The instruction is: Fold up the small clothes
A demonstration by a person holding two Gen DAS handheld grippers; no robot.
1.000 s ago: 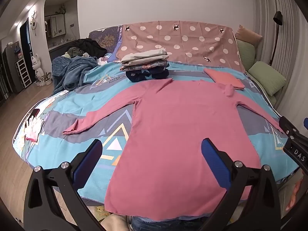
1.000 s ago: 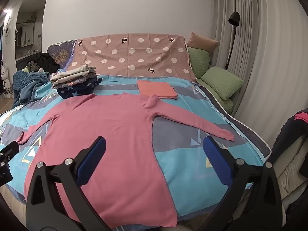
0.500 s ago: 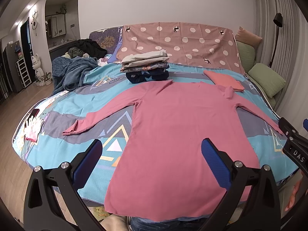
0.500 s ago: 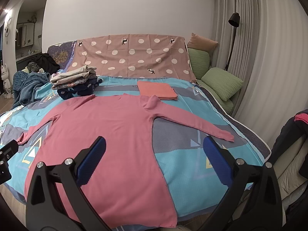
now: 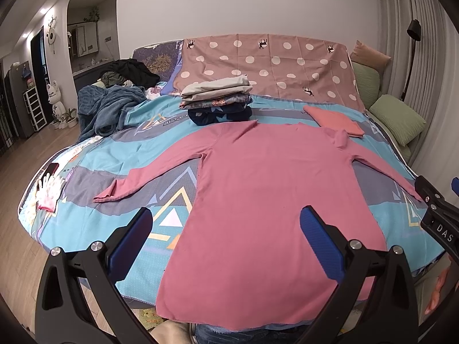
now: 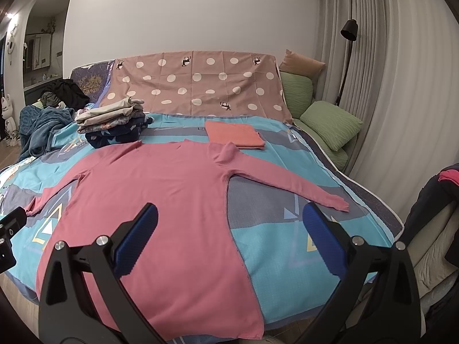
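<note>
Left claw (image 5: 226,238) is hanging wide open w/ nothing in it, blue pads spread over the lower half of the pink long-sleeve top (image 5: 266,189). Right claw (image 6: 229,235) is likewise gaping, empty, hovering above the top's right hem side (image 6: 160,209) & bare bedspread. The top is lying flat on the bed (image 5: 137,154), both sleeves stretched outward, hem at the near edge, neckline pointing toward the headboard. Just beyond the collar a stack of folded clothes (image 5: 218,100) is sitting, approx. touching the left shoulder; a folded coral piece (image 6: 233,134) is resting near the right shoulder. Farther left, a rumpled blue blanket (image 5: 106,106) is bunching up, & white gloves (image 5: 50,189) are lying by the bed's left edge. Green pillows (image 6: 330,123) are sitting at far right.
</note>
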